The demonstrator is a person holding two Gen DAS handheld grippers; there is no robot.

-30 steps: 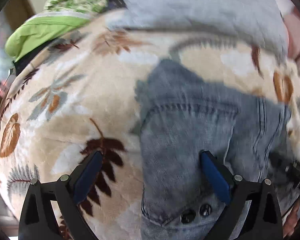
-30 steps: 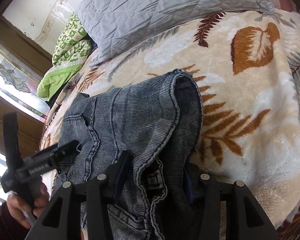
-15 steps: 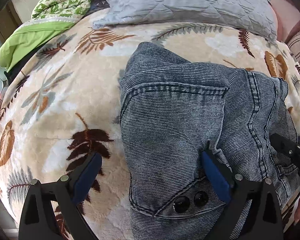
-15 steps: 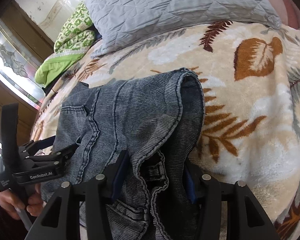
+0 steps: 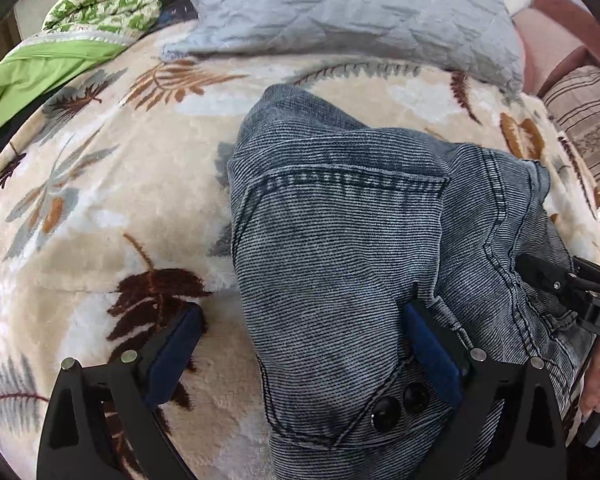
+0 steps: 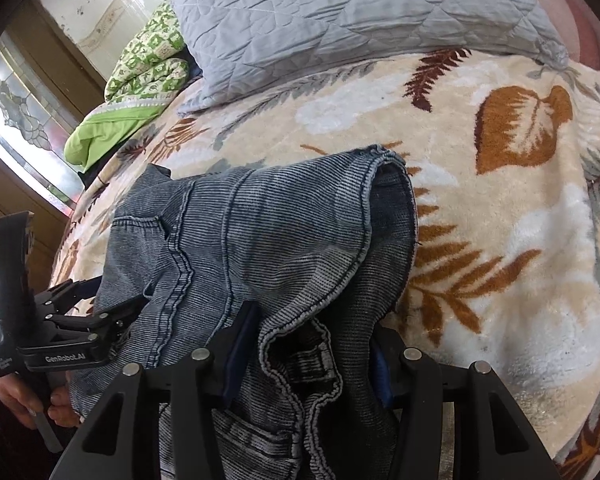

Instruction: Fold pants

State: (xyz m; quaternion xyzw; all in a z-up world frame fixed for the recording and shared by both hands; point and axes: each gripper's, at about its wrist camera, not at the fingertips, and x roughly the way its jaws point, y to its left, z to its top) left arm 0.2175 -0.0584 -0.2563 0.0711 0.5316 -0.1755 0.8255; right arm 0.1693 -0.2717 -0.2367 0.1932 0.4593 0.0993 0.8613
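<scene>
The left black two-finger gripper with blue pads (image 5: 300, 344) is held wide open; only its pad at 3 o'clock touches the cloth, and the other pad rests over the bedding, so nothing is gripped. The right black two-finger gripper with blue pads (image 6: 312, 348) stands about half open, closed on a bunched fold of waistband and hem.

The faded blue-grey ribbed denim pants (image 5: 340, 260) are seen folded into a thick, rumpled bundle. A stitched back pocket faces up, 2 dark round buttons (image 5: 396, 408) sit at 6 o'clock in the left wrist view, and a double-stitched seam runs toward 4 o'clock. In the right wrist view a frayed pale hem curls over darker inner cloth.

The bundle lies on a cream plush blanket with brown and grey leaf prints (image 5: 100, 200). A grey quilted pillow (image 6: 340, 20) lies at 12 o'clock, and a green patterned quilt (image 5: 100, 4) at 11 o'clock.
</scene>
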